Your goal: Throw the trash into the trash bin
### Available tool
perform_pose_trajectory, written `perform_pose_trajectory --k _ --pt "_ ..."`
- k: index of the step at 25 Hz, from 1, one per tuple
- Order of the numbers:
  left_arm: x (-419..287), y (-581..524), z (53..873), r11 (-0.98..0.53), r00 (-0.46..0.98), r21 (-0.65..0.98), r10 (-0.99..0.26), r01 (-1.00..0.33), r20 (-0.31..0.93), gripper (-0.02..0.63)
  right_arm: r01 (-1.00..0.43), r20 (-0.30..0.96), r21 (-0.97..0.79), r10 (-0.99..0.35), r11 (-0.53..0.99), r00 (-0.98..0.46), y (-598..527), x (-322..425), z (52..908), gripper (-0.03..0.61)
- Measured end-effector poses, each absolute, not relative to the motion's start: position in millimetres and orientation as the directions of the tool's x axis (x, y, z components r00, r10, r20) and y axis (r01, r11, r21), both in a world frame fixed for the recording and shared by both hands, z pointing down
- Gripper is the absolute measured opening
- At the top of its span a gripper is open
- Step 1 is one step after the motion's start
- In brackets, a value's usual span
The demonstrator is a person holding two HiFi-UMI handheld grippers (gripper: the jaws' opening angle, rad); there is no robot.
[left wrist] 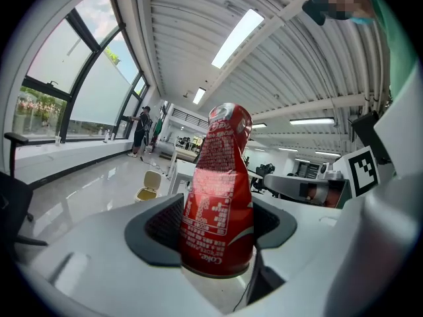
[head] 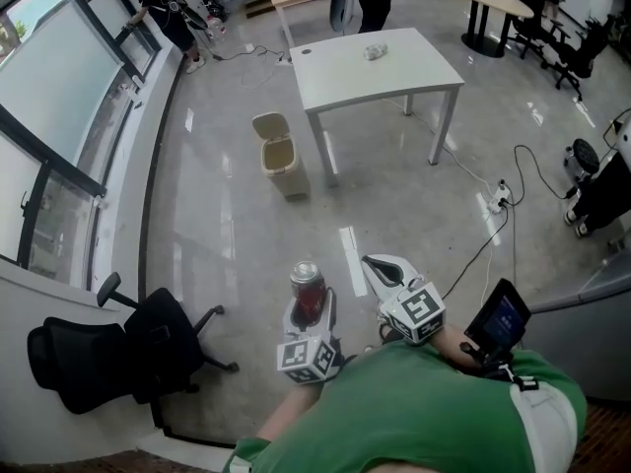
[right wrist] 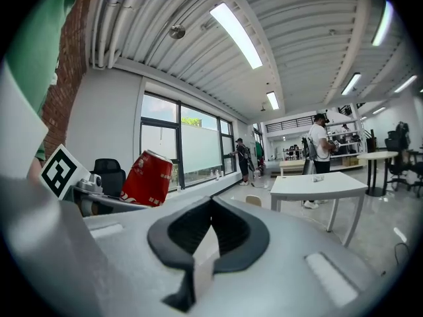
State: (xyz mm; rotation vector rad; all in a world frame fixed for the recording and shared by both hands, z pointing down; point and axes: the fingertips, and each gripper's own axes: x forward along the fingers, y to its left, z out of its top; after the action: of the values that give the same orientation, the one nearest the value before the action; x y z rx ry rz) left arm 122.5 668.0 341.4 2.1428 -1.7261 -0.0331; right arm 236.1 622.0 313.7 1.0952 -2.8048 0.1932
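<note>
Head view, lower left: black chair [head: 128, 348] on the grey floor. Upper left: a person [head: 168, 13] by the windows. Left of centre, upper half: bin [head: 279, 154], lid up, just beside the near left leg of the white table [head: 375, 67]. A small crumpled thing [head: 375, 51] lies on the tabletop.

Lower centre: left gripper [head: 310, 311], jaws closed round a red can [head: 307, 286], which is upright, top up. In the left gripper view the can [left wrist: 219, 190] is clamped between the dark pads and squashed toward its top. The bin [left wrist: 149, 185] shows small at mid-left, well apart from the can.

Just right of it: right gripper [head: 383, 267], jaws pressed together, nothing held. In the right gripper view the right gripper [right wrist: 210, 226] has its pads meeting, with the can [right wrist: 147, 178] at left and the table [right wrist: 317, 183] at right.

Lower right: small screen [head: 501, 321] near a green sleeve. Mid right: power strip [head: 498, 202] with cable on the floor.
</note>
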Motion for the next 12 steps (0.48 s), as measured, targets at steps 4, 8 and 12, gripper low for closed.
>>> perform_pose_trajectory --k 4,8,12 --pt "122.3 636.8 339.2 -0.171 0.239 0.295 -0.948 -0.94 0.213 0.276 -0.68 0.151 -0.074 -0.666 0.729 -0.73 593.0 238.4 313.5 0.003" --pt "127.0 603.3 337.9 -0.179 0.241 0.278 -0.948 -0.944 0.208 0.276 -0.679 0.146 -0.077 -0.665 0.73 -0.732 561.7 245.1 313.5 0.003" --pt "132.6 571.6 328.9 -0.166 0.227 0.275 -0.952 -0.947 0.206 0.276 -0.669 0.142 -0.076 -0.656 0.74 -0.742 532.1 248.4 311.0 0.003"
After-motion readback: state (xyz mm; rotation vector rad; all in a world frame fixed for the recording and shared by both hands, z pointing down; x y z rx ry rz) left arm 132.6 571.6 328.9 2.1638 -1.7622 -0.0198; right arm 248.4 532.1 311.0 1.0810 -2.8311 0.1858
